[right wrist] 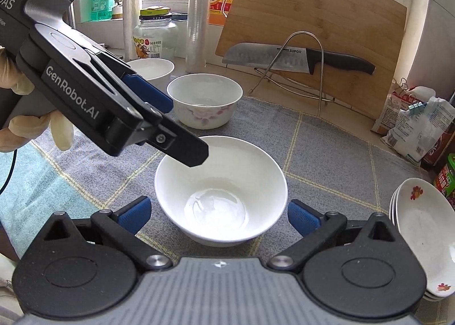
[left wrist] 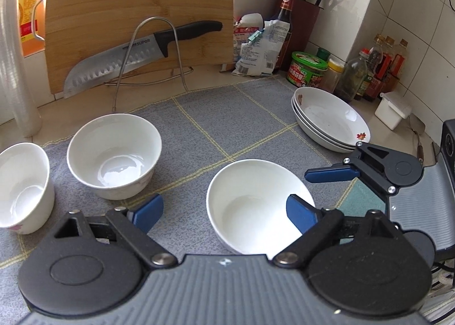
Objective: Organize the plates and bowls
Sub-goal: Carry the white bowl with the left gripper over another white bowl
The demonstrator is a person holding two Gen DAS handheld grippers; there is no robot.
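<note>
Blue-padded right gripper (right wrist: 219, 215) fills the bottom of its view, jaws spread wide, gripping nothing; plain white bowl (right wrist: 221, 192) sits on the mat just ahead, rim between the pads but untouched. Left gripper (left wrist: 224, 209) also open and empty, its right pad hanging over that bowl's rim in its own view.

Likely step: gather bowls into one nest. To do it well, pinch one wall of the rim, one pad inside and one outside, lift straight, lower slowly into a matching bowl; glazed porcelain is slick and chips easily.

Flowered bowl (right wrist: 205, 100) stands upper centre, deep with steep sides; third bowl (left wrist: 22, 187) at far left edge. Stack of shallow plates (left wrist: 331, 120) at right, flower-printed rims, already nested. Grey waffle-weave mat (left wrist: 199, 128) with yellow grid lines, soft, grippy.
</note>
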